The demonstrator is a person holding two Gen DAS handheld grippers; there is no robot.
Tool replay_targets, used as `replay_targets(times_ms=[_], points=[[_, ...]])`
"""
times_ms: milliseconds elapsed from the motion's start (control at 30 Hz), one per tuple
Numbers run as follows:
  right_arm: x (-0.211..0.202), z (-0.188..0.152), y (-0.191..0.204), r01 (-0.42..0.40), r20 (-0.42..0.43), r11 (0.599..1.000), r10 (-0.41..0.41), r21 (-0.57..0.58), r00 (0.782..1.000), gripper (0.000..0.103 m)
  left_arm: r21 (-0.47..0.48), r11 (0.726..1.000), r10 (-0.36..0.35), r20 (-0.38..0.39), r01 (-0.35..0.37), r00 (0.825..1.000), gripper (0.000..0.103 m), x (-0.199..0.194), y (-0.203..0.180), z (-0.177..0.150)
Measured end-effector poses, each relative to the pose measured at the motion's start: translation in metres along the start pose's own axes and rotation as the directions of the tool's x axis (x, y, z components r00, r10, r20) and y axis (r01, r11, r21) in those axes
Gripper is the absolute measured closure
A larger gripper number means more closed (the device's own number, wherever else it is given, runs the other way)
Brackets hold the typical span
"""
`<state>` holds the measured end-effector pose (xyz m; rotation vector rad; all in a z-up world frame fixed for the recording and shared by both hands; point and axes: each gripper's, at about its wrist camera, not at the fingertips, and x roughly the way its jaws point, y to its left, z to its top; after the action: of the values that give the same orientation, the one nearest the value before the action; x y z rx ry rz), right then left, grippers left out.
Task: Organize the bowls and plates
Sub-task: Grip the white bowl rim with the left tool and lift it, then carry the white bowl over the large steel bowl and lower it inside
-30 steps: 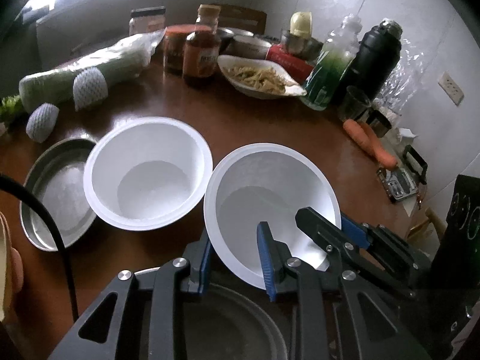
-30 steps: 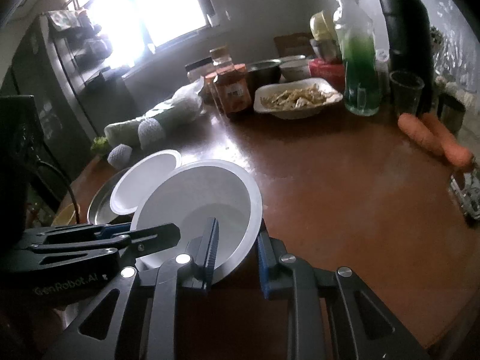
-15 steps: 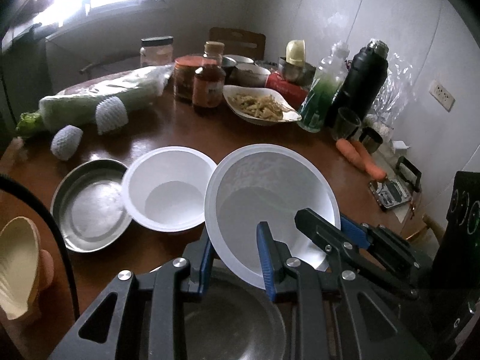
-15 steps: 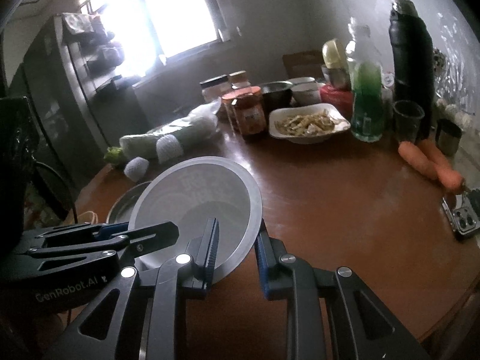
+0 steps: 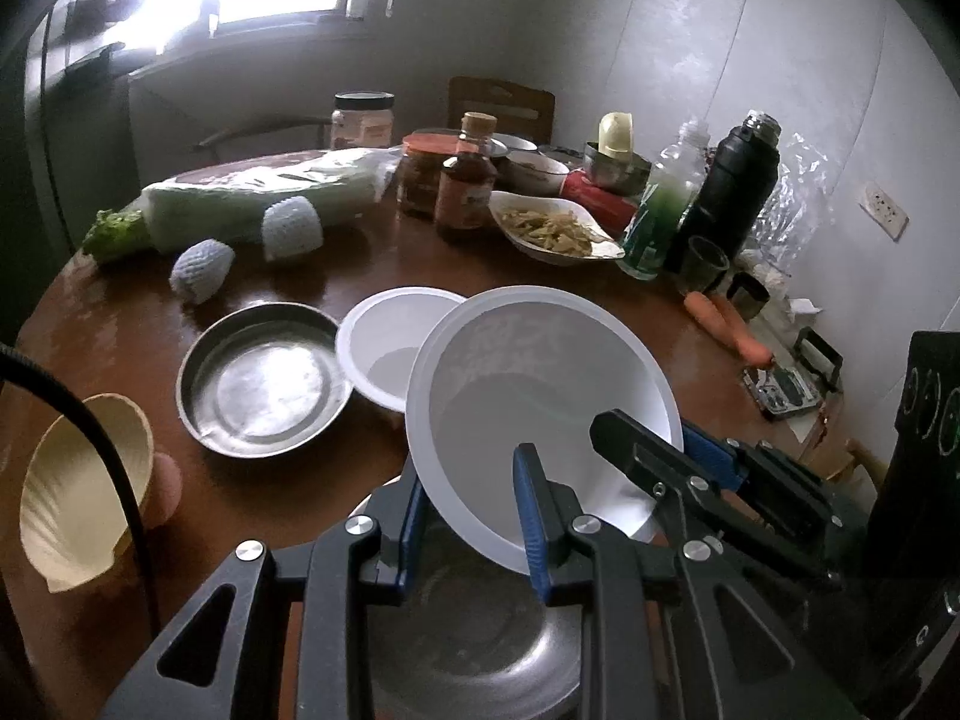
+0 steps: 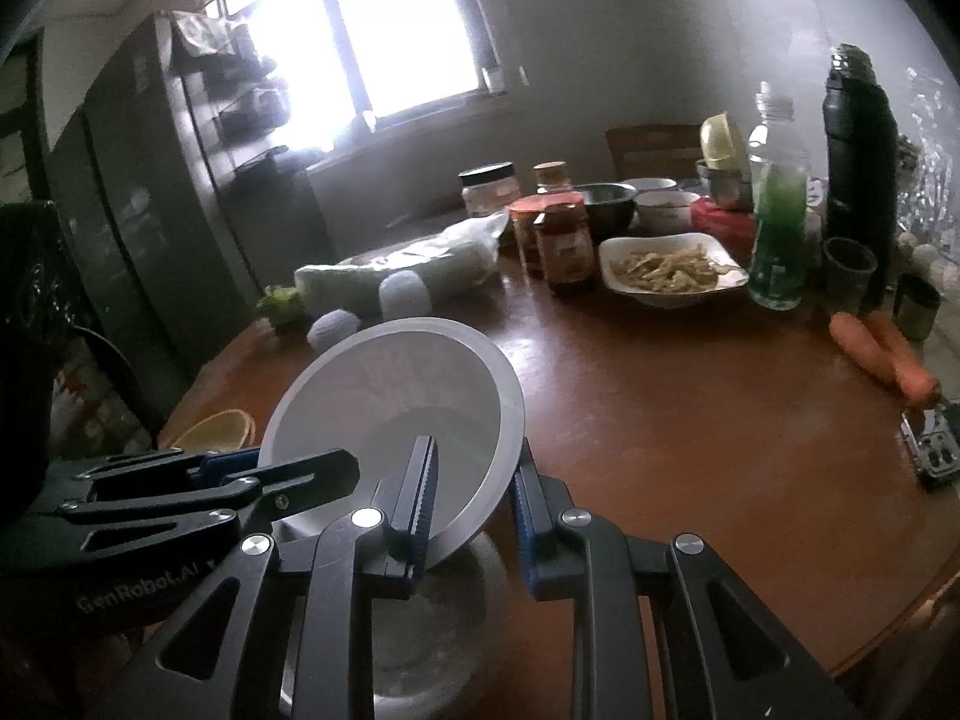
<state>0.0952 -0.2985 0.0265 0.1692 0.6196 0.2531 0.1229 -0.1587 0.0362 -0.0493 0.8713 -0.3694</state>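
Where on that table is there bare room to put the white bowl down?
Bare wood lies between the food dish, the carrots and the held white bowl. The far edge, with jars and bottles, is crowded.

White bowls: two, one (image 5: 540, 384) raised, one (image 5: 390, 342) on the tabletop (image 5: 372, 264).
Metal pans: two, one (image 5: 264, 378) beside the white bowl, one (image 5: 474, 642) at the near edge.
Shell-shaped dish (image 5: 78, 480): one, left edge.
Dish of food (image 5: 552, 231): one.
Carrots (image 5: 726, 324): two, right edge.
Foam-netted fruits: two (image 5: 201, 264) (image 5: 292, 227).
Wrapped cabbage (image 5: 252, 204): one.
Jars at the far edge: three (image 5: 363, 120) (image 5: 426, 174) (image 5: 468, 180).
Green bottle (image 5: 660, 210): one.
Black flask (image 5: 732, 192): one.
Dark cups: two (image 5: 705, 258) (image 5: 747, 297).
Tools: two, left (image 5: 468, 525) and right (image 6: 468, 507).
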Motion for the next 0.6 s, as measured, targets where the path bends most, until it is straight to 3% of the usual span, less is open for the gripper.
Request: replay_targets(times_ms=[600], points=[[-0.012,-0.027,0.03,-0.019,-0.058,0.999,0.016,-0.044,0.998,0.078,-0.026,1.0,0.001,-0.022,-0.002,1.0,0.075,-0.018,0.017,-0.032]])
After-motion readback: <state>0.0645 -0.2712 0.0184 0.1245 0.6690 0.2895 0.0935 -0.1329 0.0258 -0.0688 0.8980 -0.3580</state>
